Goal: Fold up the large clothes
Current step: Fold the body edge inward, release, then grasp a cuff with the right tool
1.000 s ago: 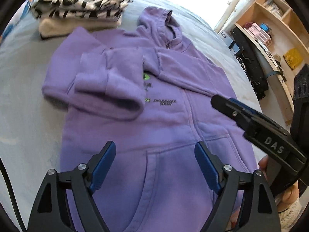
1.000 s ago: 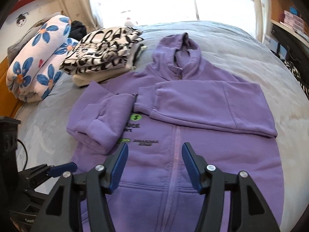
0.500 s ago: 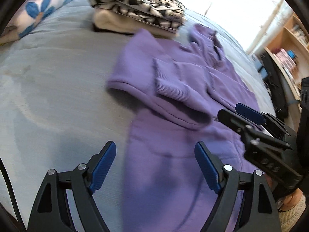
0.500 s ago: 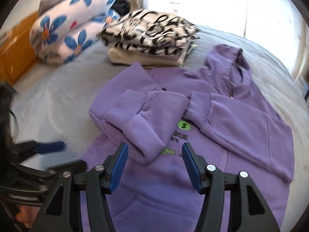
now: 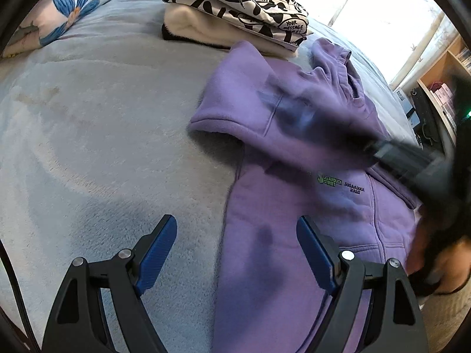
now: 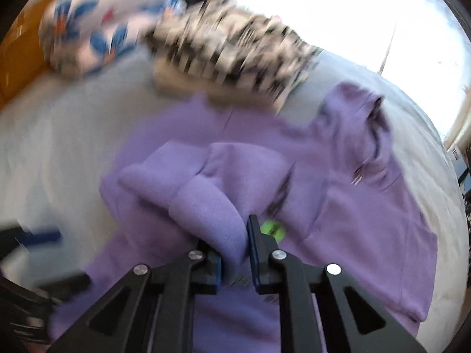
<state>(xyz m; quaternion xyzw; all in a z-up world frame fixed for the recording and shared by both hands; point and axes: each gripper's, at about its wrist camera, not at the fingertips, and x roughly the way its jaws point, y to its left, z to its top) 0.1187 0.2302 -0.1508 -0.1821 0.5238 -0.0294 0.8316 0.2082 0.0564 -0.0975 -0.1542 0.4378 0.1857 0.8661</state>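
Your right tool (image 6: 234, 253) is closing on the cuff end of the folded sleeve (image 6: 206, 206) of the purple hoodie (image 6: 353, 220). The soft cloth is already bunched between the blue pads. Your left tool (image 5: 235, 253) has its pads wide apart w/ nothing in them. It hangs over the left side edge of the hoodie body, half over the grey bed cover (image 5: 88, 147).

The hoodie lies flat on the bed, front up, hood (image 5: 332, 58) pointing away from you, both sleeves folded in over the chest.

What can go wrong:
- The right tool has only a thick roll of cuff. If you pull fast, the fleece can slip out bc the bite looks small.
- It may also catch the chest layer under the sleeve. Then the whole front lifts and the neat sleeve fold gets messy. I can't tell if it has one layer or two; the right view is blurry.
- The other sleeve can slide off the chest if the body gets dragged.
- The folded stack of black & white clothes (image 5: 235, 0) sits just beside the hoodie's shoulder. A big swing can bump it & knock it over.
- The two tools are near each other. The left one can hit the right one if both move in.
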